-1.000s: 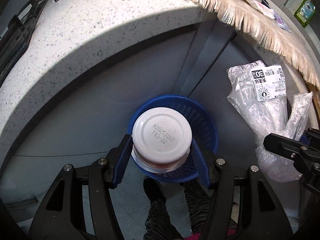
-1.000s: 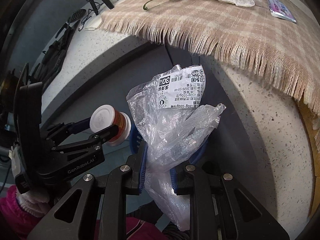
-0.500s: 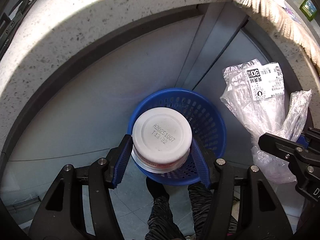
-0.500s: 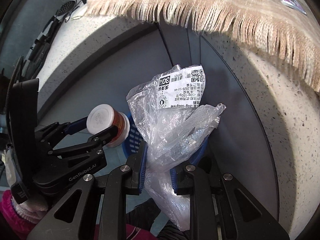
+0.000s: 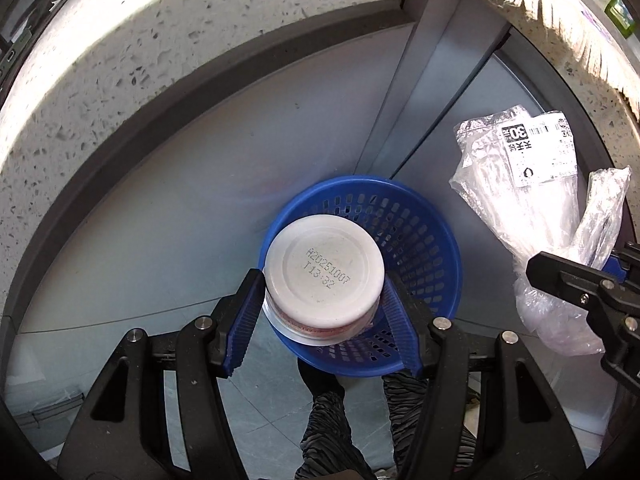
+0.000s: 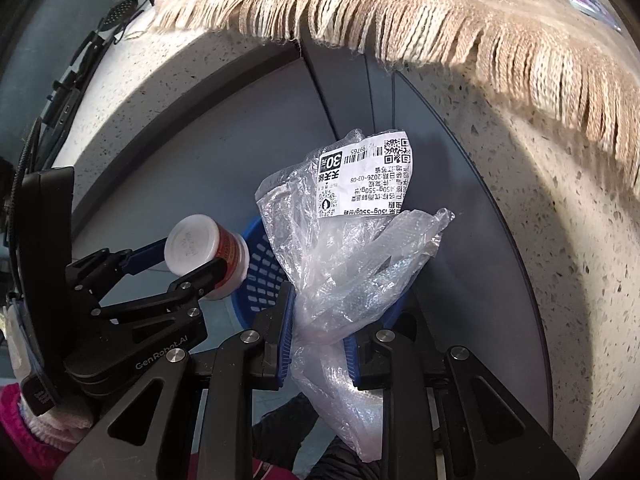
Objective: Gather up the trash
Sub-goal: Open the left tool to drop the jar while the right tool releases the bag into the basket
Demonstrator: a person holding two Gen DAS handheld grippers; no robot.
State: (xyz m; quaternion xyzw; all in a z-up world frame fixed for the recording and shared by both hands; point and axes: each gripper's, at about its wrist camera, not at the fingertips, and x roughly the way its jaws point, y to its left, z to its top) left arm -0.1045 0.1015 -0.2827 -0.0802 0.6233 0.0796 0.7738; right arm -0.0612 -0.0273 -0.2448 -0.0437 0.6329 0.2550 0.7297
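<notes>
From the left wrist, the left gripper (image 5: 324,312) stands about half spread, its blue pads pressed on either side of a jar (image 5: 324,276) with a white lid stamped with a printed code; the jar hangs right over a blue basket (image 5: 420,232) at centre, whose perforated wall shows around it toward 2 o'clock. At 3 o'clock a clear plastic bag (image 5: 532,216) with a white label hangs from the right gripper (image 5: 600,276), of which only black finger parts show here, so its grip cannot be read in this view. A speckled stone counter (image 5: 120,60) arcs from 9 to 12 o'clock, with grey cabinet doors (image 5: 200,200) beneath it and a person's dark shoe near 6 o'clock. The right wrist view shows what that one hides: the right gripper (image 6: 320,344) nearly closed, jaws just starting to part, pads still pinching the bag (image 6: 352,264) at its crumpled neck. At 9 o'clock the jar (image 6: 208,256) shows its red side, held in the left gripper (image 6: 192,264) beside the basket (image 6: 260,272). A fringed beige cloth (image 6: 400,12) overhangs the counter at 12 o'clock.
</notes>
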